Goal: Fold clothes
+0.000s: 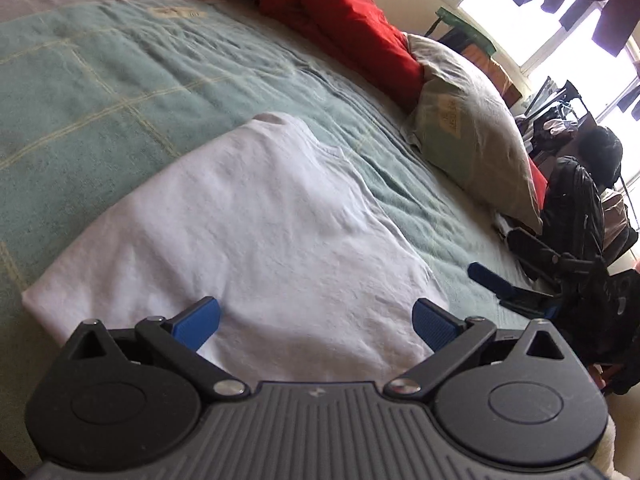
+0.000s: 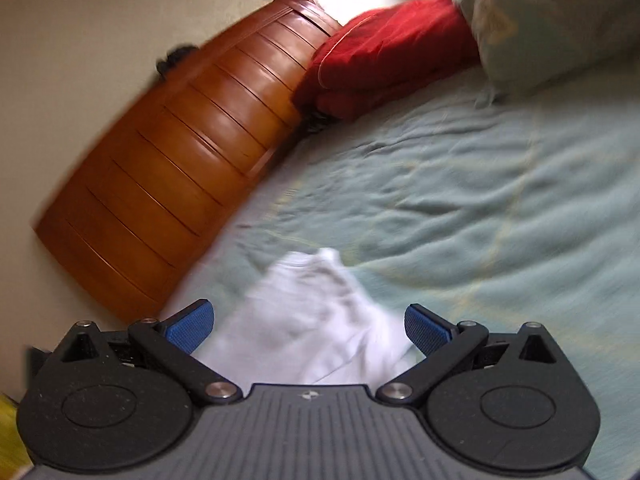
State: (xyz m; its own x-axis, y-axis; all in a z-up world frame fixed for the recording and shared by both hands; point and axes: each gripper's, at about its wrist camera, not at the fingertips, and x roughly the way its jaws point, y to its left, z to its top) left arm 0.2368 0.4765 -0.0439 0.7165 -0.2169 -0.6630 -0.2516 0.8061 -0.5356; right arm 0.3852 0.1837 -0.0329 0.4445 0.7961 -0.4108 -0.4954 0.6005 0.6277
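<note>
Two sets of tongs hang over a bed, both with their blue-padded jaws spread wide and nothing held between them. The left tongs sit just above the near edge of a white garment, which lies folded flat into a rough rectangle on the pale green blanket covering the bed. In the left wrist view the right tongs show at the right side, just beside the garment's right edge and low over the blanket, jaws apart. The right tongs look across a corner of the white garment, blurred in that view, with the pale green blanket stretching beyond it. At the far side of the bed lie a red quilt and a grey pillow, touching each other. A wooden headboard of slatted panels stands against the wall. Beyond the bed a person sits near a bright window with dark clothes hanging in it.
</note>
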